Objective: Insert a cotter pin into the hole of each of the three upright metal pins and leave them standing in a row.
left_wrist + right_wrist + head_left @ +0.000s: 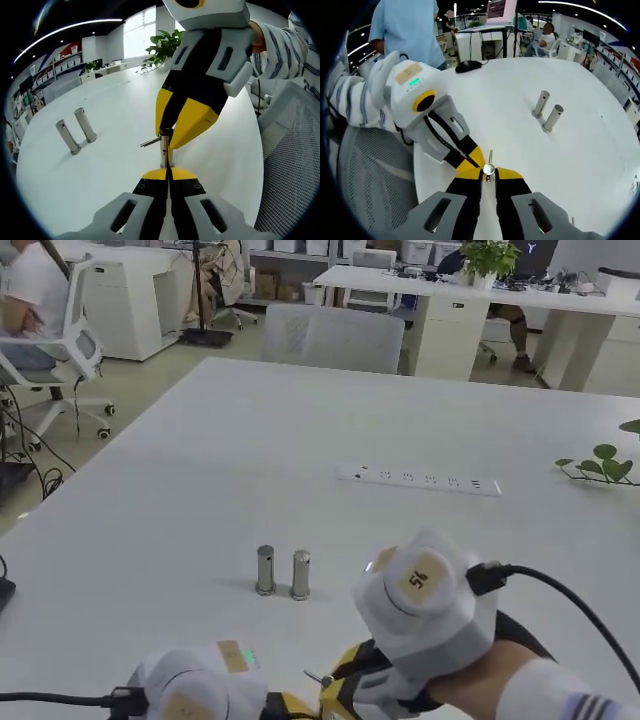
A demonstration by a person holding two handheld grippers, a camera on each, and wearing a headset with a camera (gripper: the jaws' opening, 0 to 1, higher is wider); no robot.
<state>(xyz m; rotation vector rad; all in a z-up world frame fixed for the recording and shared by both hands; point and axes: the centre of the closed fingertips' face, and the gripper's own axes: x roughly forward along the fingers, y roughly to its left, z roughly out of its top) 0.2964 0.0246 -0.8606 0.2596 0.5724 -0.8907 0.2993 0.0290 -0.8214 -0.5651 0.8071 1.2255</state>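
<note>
Near the front edge of a white table (180,500), the left gripper (167,173) pinches the base of a third metal pin (166,150), while the right gripper (489,174) clamps its top. A cotter pin (149,143) juts sideways from it. Two other metal pins (265,570) stand upright, just beside each other, farther back

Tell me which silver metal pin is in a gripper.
The silver cylindrical pin clamped by the left gripper, with a thin cotter pin jutting from it; the other two pins stand free.
</note>
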